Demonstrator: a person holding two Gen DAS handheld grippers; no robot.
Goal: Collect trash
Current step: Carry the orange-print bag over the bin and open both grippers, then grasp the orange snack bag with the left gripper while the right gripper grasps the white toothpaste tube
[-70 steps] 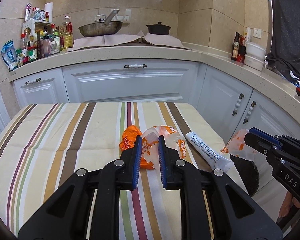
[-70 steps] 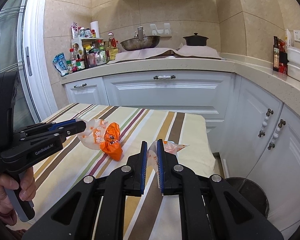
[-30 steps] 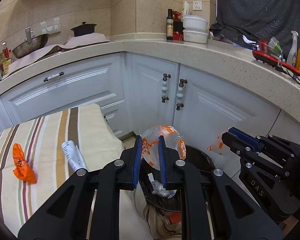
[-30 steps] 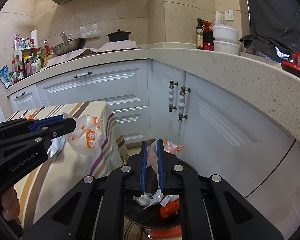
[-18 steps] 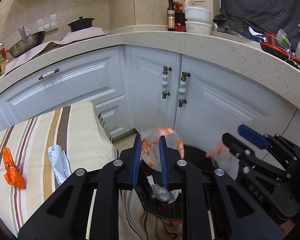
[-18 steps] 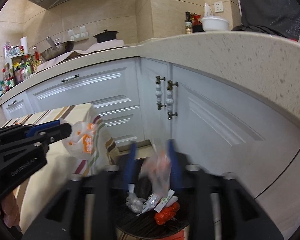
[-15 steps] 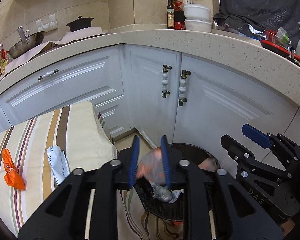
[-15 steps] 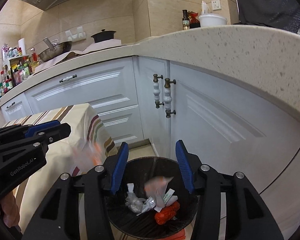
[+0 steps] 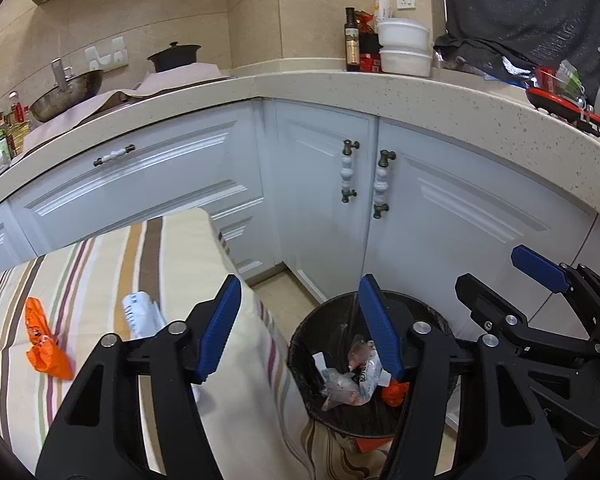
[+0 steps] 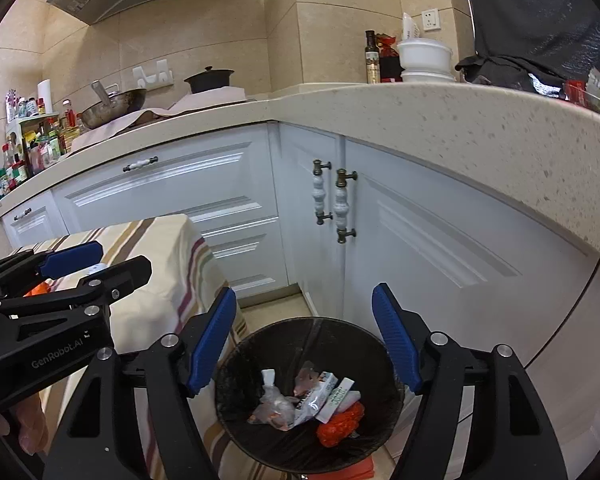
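Observation:
A black round trash bin (image 9: 300, 344) (image 10: 380, 344) stands on the floor beside the table and holds several wrappers, among them clear orange-printed bags (image 10: 274, 410) (image 9: 340, 390). My left gripper (image 9: 300, 330) is open and empty above the bin's left rim; it also shows in the right wrist view (image 10: 112, 260). My right gripper (image 10: 305, 338) is open and empty right above the bin; it also shows in the left wrist view (image 9: 504, 276). An orange wrapper (image 9: 42, 346) and a white printed tube (image 9: 140, 316) lie on the striped tablecloth (image 9: 100, 272).
White cabinet doors with knob handles (image 9: 364, 178) stand close behind the bin. The stone counter (image 10: 460, 120) overhangs at the right, with bottles and white containers (image 9: 400, 46) on it. A wok (image 9: 66, 94) and a pot sit on the far counter.
Both grippers swung from the table to above the bin and opened. The two clear orange-printed bags they held dropped into the bin.

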